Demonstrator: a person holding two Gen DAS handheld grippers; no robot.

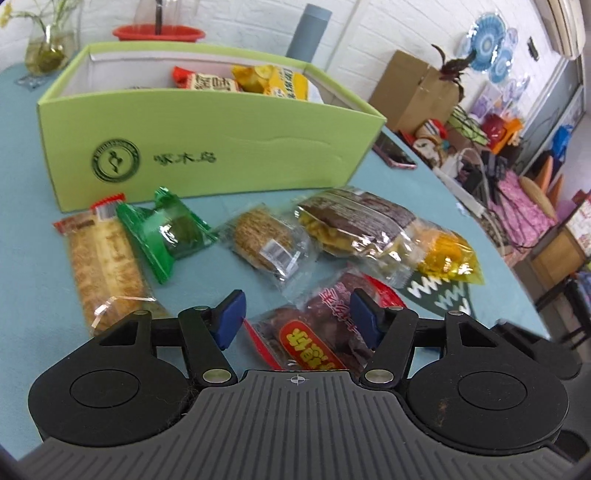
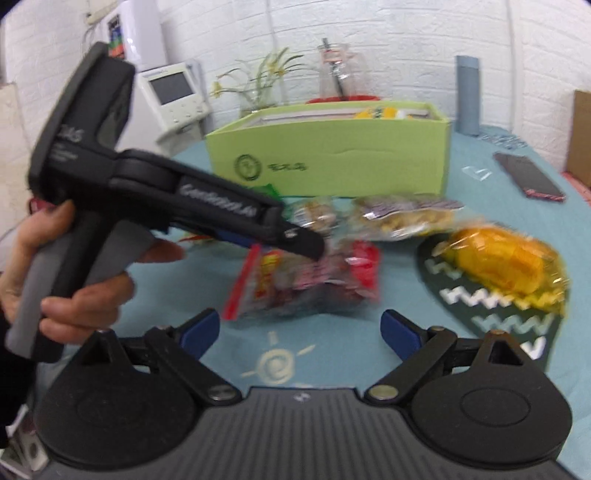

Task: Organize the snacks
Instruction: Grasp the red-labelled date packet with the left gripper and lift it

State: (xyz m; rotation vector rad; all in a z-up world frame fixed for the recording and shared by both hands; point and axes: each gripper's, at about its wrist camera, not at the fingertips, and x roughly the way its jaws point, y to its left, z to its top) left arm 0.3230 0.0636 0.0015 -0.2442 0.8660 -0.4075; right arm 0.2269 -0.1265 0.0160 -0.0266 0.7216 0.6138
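A red packet of dark dried fruit (image 1: 306,332) (image 2: 306,284) lies on the blue tablecloth between the fingers of my left gripper (image 1: 297,319) (image 2: 308,249), which is open around it; no squeeze on the wrapper shows. My right gripper (image 2: 301,328) stands open just short of that packet, with nothing between its fingers. Behind are a long bread pack (image 1: 103,266), a green wrapper (image 1: 166,236), a sesame cookie (image 1: 262,236), a brown-and-yellow packet (image 1: 354,225) (image 2: 402,214) and a yellow packet (image 1: 443,254) (image 2: 506,266). The green box (image 1: 221,147) (image 2: 332,162) holds two packets.
A person's hand (image 2: 74,295) grips the left tool's handle. A dark zigzag mat (image 1: 439,295) (image 2: 491,314) lies under the yellow packet. A phone (image 1: 393,151) (image 2: 528,177) lies right of the box. A grey cylinder (image 1: 308,31), a red bowl (image 1: 159,33) and a vase (image 1: 48,44) stand behind it.
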